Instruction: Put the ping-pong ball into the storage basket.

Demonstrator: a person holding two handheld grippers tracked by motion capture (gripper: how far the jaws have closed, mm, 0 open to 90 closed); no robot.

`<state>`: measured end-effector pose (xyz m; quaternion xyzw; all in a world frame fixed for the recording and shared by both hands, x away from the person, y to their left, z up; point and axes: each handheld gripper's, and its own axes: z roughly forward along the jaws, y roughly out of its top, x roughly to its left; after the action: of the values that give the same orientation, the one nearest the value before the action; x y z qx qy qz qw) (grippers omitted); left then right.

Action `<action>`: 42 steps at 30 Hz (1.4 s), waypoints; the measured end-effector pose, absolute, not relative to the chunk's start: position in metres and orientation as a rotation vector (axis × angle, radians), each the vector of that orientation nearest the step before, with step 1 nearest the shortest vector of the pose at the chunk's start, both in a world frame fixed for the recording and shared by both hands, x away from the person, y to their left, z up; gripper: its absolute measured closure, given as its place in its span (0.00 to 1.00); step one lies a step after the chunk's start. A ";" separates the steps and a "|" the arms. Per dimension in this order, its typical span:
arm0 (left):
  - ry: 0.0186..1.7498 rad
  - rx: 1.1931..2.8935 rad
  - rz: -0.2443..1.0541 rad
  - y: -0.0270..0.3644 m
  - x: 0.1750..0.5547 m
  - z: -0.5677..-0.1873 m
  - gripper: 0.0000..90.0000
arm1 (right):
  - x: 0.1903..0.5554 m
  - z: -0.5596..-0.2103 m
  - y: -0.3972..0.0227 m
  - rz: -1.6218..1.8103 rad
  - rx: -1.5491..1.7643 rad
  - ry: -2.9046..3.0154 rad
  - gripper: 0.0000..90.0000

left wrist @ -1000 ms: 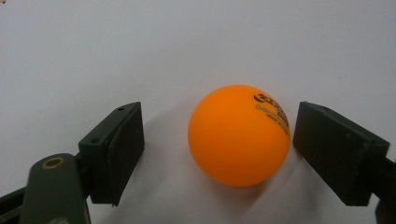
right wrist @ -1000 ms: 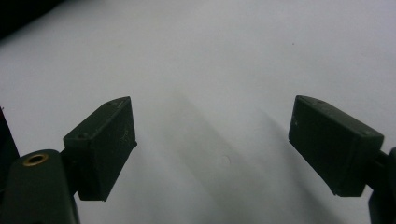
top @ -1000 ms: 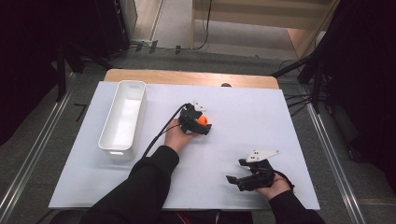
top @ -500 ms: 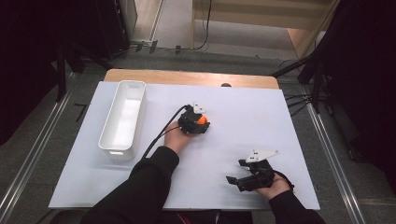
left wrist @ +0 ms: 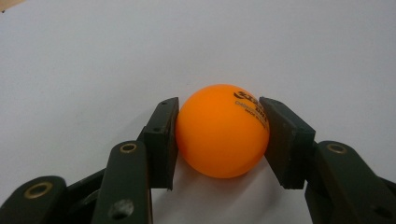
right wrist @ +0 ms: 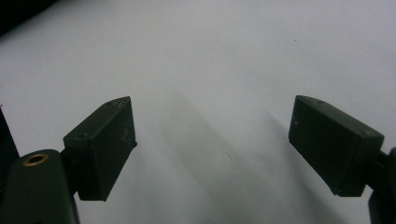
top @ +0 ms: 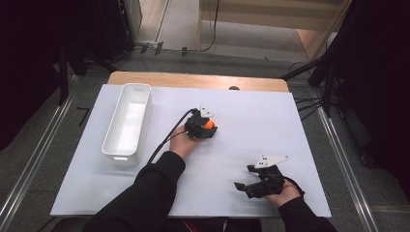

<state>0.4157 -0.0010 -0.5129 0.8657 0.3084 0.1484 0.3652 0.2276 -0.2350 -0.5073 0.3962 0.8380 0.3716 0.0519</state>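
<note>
The left gripper (left wrist: 219,135) was clamped on the ball (left wrist: 222,130), both pads pressed to its sides, with the ball at mid-table on the white board (top: 251,121). The grasp looked done. Lifting and, probably, placing the ball in the bin (top: 126,126) remained. The right gripper (right wrist: 212,140) rested near the front edge, jaws apart, holding nothing.

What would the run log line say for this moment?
left hand-held gripper: shut on orange ball | right hand-held gripper: open, nothing between jaws | white bin: holds nothing
</note>
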 end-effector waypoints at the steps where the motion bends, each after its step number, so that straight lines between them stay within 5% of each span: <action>1: 0.793 2.227 0.381 -0.001 0.415 -0.512 0.56 | 0.228 -0.507 -0.235 1.130 1.205 2.548 0.15; 42: 0.738 2.201 0.157 0.020 0.393 -0.466 0.56 | 0.228 -0.507 -0.235 1.131 1.203 2.539 0.15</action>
<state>0.3928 0.0196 -0.4660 0.8685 0.2911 0.0618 0.3965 0.2275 -0.2350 -0.5066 0.3967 0.8370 0.3727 0.0567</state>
